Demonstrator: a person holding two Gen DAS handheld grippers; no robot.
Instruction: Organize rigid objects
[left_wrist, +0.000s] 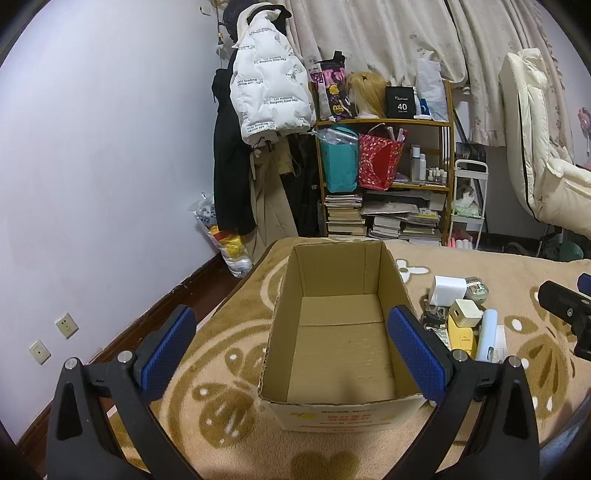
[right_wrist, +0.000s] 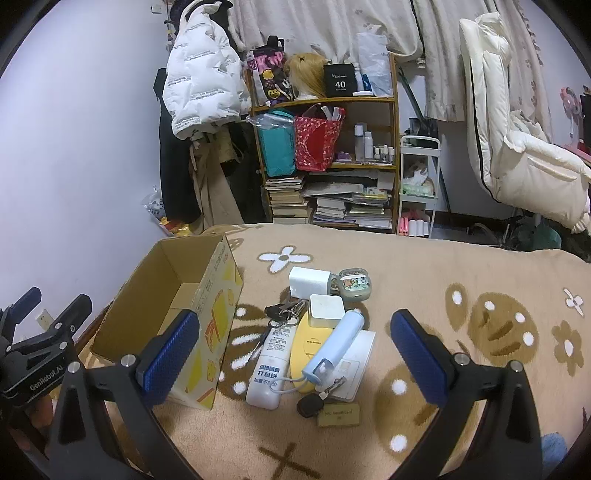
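Both claws, left gripper (left_wrist: 291, 345) and right gripper (right_wrist: 293, 350), spread wide, grasping nothing; 0 items inside the cardboard box (left_wrist: 341, 332), whole pile (right_wrist: 314, 332) waiting at its 3 o'clock on the blanket (right_wrist: 461, 266).

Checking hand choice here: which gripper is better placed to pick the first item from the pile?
Right. The right gripper, open, faces the pale blue cylinder; the left gripper frames the empty brown cardboard box.

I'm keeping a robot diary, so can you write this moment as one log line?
left gripper: open, over box | right gripper: open, over pile | cardboard box: empty | blue tube: on pile, beside box
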